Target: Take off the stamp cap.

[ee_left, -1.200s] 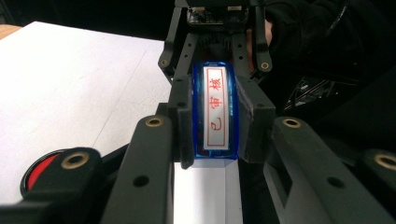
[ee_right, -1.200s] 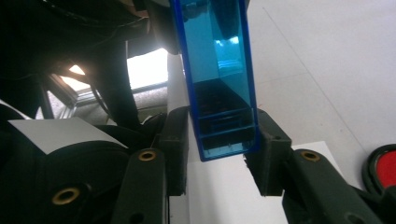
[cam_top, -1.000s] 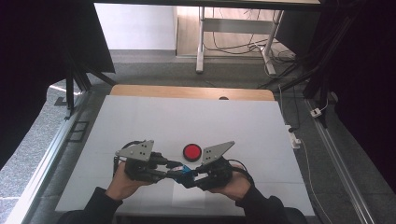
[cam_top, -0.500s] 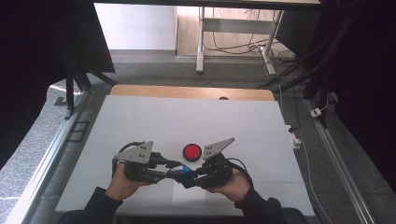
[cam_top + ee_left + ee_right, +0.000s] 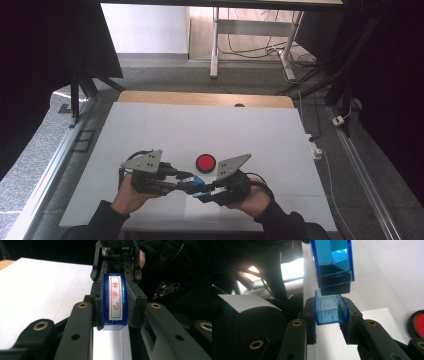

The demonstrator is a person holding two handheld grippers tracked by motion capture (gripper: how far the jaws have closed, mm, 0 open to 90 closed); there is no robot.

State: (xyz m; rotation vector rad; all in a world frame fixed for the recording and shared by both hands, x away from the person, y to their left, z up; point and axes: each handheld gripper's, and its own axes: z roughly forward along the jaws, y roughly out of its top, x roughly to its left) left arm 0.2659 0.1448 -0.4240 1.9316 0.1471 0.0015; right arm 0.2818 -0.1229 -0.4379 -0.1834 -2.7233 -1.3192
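low in the centre of the high view, your left gripper (image 5: 186, 176) is clamped on the blue stamp (image 5: 114, 301), red characters facing its camera. your right gripper (image 5: 201, 195) pinches the stamp's clear blue cap (image 5: 331, 310) just below it. the red ink pad (image 5: 205, 162) sits just above them.

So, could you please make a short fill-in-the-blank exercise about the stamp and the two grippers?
1. The left gripper is shut on the blue stamp body, whose face bears ___ characters.
2. The right gripper holds the clear blue ___ just off the stamp.
3. The round ink pad on the table is ___ in colour.

Missing words: red; cap; red
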